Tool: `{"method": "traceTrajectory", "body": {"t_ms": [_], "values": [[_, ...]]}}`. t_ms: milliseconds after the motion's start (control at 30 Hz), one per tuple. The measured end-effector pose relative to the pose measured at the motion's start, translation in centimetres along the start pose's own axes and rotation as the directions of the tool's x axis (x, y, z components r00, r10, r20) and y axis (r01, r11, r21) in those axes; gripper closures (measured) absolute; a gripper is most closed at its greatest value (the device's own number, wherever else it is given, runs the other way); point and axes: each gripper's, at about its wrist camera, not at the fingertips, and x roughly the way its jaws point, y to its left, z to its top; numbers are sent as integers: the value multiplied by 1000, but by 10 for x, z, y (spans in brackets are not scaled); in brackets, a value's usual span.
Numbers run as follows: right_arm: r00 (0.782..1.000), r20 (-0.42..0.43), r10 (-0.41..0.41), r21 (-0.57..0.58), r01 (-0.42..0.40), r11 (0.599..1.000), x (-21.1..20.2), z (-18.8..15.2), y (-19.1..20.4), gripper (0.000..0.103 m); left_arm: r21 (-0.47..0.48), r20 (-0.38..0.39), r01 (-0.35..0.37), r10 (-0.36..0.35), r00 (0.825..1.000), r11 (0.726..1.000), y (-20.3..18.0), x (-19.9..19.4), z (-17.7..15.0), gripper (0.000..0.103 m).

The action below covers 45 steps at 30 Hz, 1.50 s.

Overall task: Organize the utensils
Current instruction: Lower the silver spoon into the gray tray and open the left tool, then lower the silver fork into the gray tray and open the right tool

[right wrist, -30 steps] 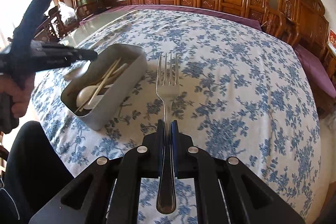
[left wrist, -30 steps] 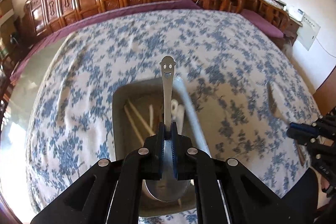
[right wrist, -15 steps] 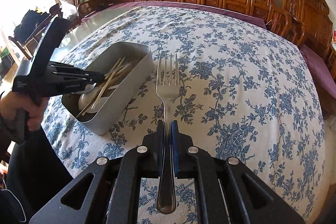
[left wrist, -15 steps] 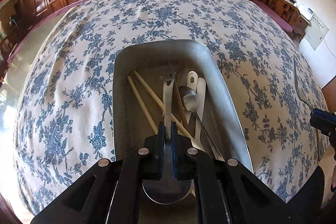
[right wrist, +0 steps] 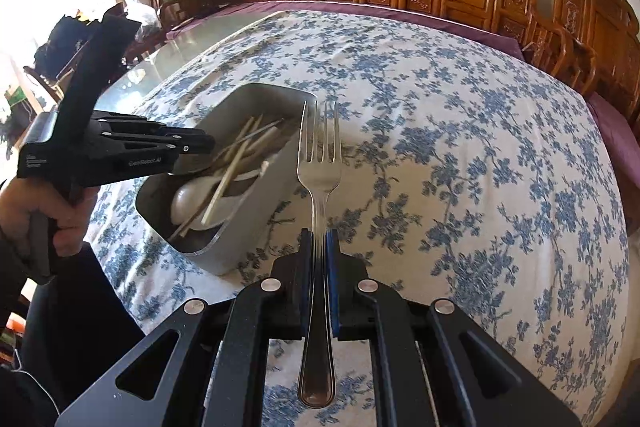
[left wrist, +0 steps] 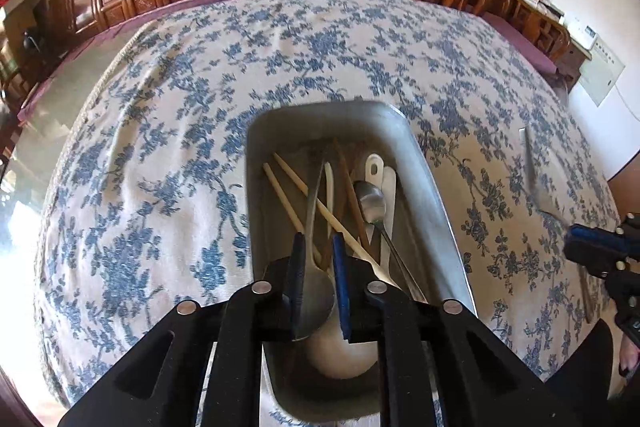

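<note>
Your metal bin (left wrist: 424, 163) sits on the near part of the cloth, long axis running away from you. Inside lie pale chopsticks (left wrist: 288, 203) crossing at a slant, a brown stick, white spoons (left wrist: 386, 183), a small steel spoon (left wrist: 370, 201) and a large steel spoon (left wrist: 316, 291), bowl nearest you. Your steel fork (right wrist: 320, 163) stands off the cloth just right of the bin, tines pointing away.

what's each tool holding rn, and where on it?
Right tool: fork, clamped mid-handle, tines forward. Left tool: opening over the tin; spoon sits between its pads, no longer pinched.
</note>
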Motion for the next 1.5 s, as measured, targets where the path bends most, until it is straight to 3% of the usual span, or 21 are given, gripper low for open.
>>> {"method": "traceTrajectory", "body": {"t_ms": [667,1200,1500], "values": [[998,-31,50,-67,-52,996,62,73,85,94,-48,105,-26,31,994,998,69,-60,-3,87],[992,-124,-33,-47,27,999,121,74,83,94,-67,98,-26,33,995,997,93,-54,-21,84],[992,-128,10,8,-9,1000,120,72,79,94,-65,113,-18,26,993,998,89,-60,-23,84]]}}
